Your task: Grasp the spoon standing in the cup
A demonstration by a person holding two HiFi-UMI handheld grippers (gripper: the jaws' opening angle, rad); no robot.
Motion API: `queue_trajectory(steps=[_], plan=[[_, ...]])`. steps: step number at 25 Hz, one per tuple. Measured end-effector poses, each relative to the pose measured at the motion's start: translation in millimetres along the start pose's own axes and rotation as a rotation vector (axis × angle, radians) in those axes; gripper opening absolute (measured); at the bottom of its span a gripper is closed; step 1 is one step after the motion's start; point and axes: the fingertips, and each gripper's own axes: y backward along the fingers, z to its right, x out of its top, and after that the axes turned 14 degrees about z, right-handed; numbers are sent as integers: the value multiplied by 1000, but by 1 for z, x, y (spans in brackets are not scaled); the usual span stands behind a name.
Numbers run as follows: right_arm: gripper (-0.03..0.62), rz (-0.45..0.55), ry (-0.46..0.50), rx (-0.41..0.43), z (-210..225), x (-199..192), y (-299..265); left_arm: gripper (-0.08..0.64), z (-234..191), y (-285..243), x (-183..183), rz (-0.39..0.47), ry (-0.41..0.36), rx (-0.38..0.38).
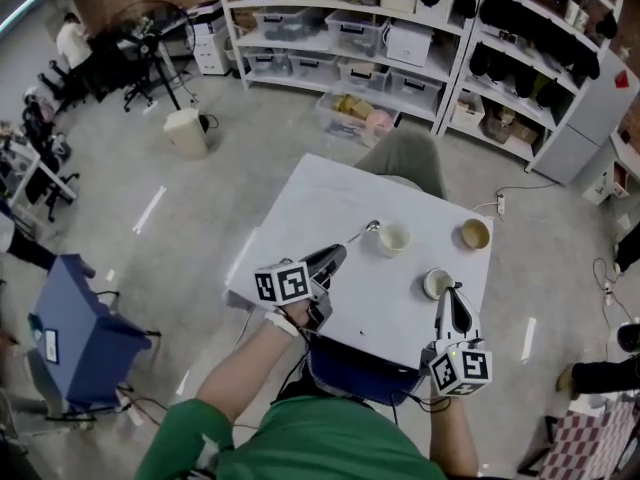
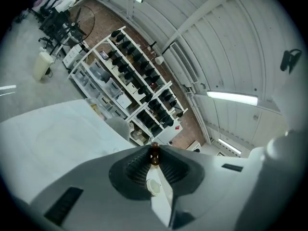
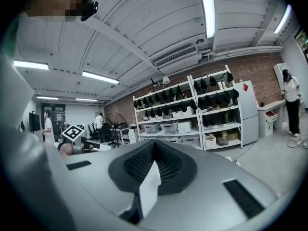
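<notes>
In the head view my left gripper [image 1: 337, 253] is shut on the handle of a metal spoon [image 1: 366, 230]. The spoon's bowl hangs just left of a white cup [image 1: 393, 238] and outside it. In the left gripper view the spoon's brown handle end [image 2: 154, 155] sticks up between the closed pads, and the left gripper [image 2: 154, 150] tilts up toward the shelves. My right gripper [image 1: 452, 296] is near the table's front right, beside a second white cup [image 1: 437, 283]. In the right gripper view its jaws [image 3: 153, 147] are shut with nothing between them.
The white table [image 1: 320, 218] also carries a tan cup [image 1: 474, 233] at its far right. A grey chair [image 1: 405, 158] stands behind the table, with shelves [image 1: 350, 28] of bins beyond it. A blue box [image 1: 75, 333] sits on the floor to the left.
</notes>
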Motion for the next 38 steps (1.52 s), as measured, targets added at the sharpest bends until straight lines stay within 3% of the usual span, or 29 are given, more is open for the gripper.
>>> queue_trajectory(steps=[8, 15, 38], plan=[[21, 23, 16, 46, -22, 7, -1, 60, 33, 47, 28, 98, -112, -59], [21, 71, 19, 86, -20, 53, -13, 60, 87, 56, 61, 163, -193, -103], [21, 97, -3, 156, -43, 60, -20, 60, 107, 98, 82, 244, -245, -103]])
